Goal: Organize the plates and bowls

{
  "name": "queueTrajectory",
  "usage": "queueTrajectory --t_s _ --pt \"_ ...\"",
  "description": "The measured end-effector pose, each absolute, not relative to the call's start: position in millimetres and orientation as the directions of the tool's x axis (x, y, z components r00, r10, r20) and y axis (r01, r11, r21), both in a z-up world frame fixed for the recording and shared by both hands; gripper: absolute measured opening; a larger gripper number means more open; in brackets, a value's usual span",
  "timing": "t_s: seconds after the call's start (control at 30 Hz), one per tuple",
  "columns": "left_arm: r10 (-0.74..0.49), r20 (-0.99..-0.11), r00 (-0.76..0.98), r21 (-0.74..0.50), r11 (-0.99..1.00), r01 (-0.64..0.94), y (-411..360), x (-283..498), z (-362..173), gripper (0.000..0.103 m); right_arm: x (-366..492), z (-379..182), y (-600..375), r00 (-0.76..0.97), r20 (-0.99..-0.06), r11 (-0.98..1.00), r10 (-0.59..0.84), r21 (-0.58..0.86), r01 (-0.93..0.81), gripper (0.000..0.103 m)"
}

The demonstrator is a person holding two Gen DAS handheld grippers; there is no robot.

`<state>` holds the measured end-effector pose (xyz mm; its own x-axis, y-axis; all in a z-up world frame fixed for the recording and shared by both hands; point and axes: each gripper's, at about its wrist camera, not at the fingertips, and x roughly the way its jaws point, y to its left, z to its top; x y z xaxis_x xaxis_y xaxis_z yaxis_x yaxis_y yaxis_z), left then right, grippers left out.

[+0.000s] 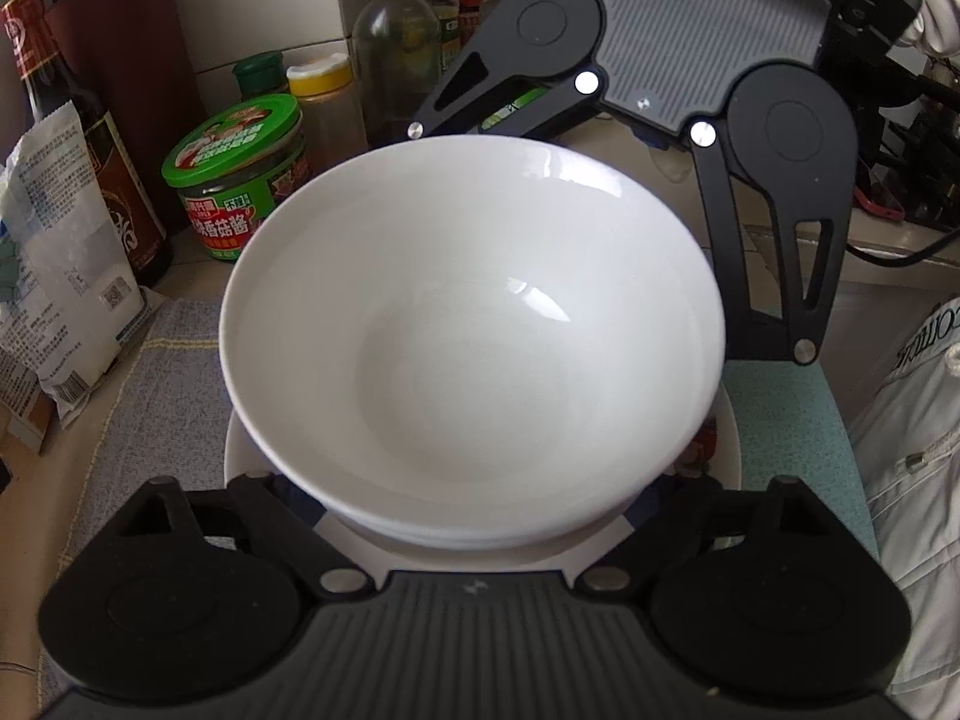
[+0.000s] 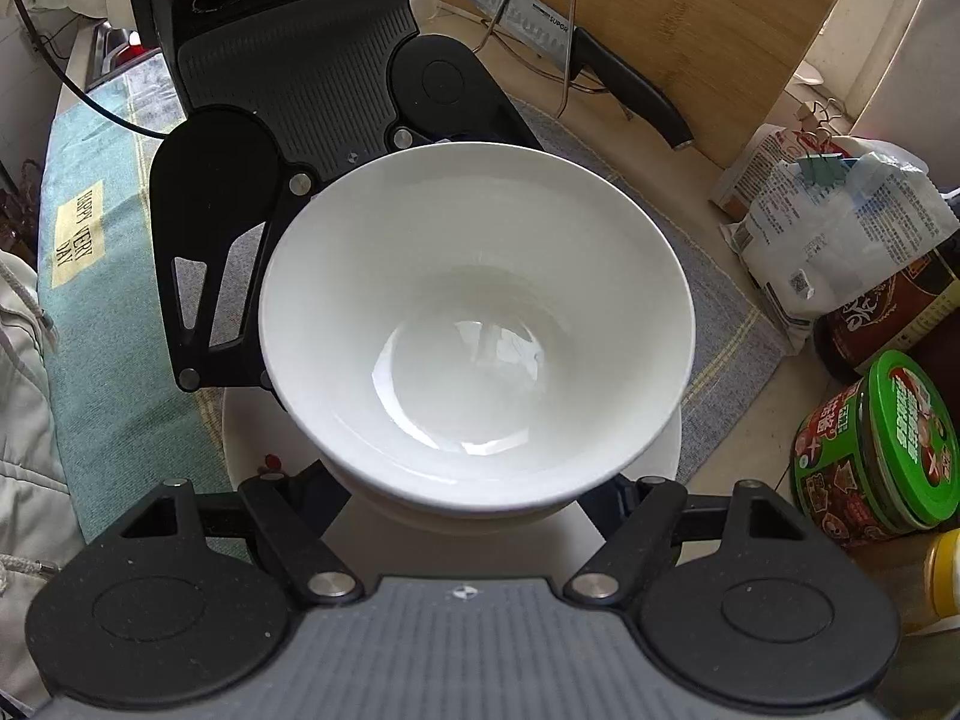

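Left tongs (image 1: 474,516), right tongs (image 2: 465,498) flank white bowl (image 1: 474,324).

The bowl (image 1: 474,336) hides both grippers' fingertips and most of the plate (image 1: 240,456) under it.

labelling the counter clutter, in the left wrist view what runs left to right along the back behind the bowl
dark sauce bottle → white printed bag → green-lidded jar → yellow-capped jar → clear bottle with red cap → right tool, reaching in from the far side of the white bowl.
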<state>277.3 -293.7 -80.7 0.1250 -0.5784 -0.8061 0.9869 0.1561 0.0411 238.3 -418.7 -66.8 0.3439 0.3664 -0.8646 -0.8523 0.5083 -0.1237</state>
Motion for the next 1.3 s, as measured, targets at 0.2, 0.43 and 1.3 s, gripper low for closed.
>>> queueTrajectory --t_s 0.2,0.43,1.3 --pt "-0.57 -0.802 0.179 0.068 0.21 0.975 -285.6 272.8 -80.9 0.099 236.7 -64.8 -423.1 0.361 -0.851 0.541 0.381 -0.111 -0.833 0.101" --pt "-0.583 -0.758 0.293 0.067 0.377 0.924 -255.6 257.9 -63.0 0.1 225.1 -60.0 -427.4 0.385 -0.847 0.569 0.368 -0.123 -0.813 0.101" --pt "-0.571 -0.582 0.579 -0.057 0.739 0.671 -156.6 139.9 -3.1 0.102 95.8 -27.3 -355.6 0.605 -0.784 0.988 -0.139 -0.066 0.142 0.103"
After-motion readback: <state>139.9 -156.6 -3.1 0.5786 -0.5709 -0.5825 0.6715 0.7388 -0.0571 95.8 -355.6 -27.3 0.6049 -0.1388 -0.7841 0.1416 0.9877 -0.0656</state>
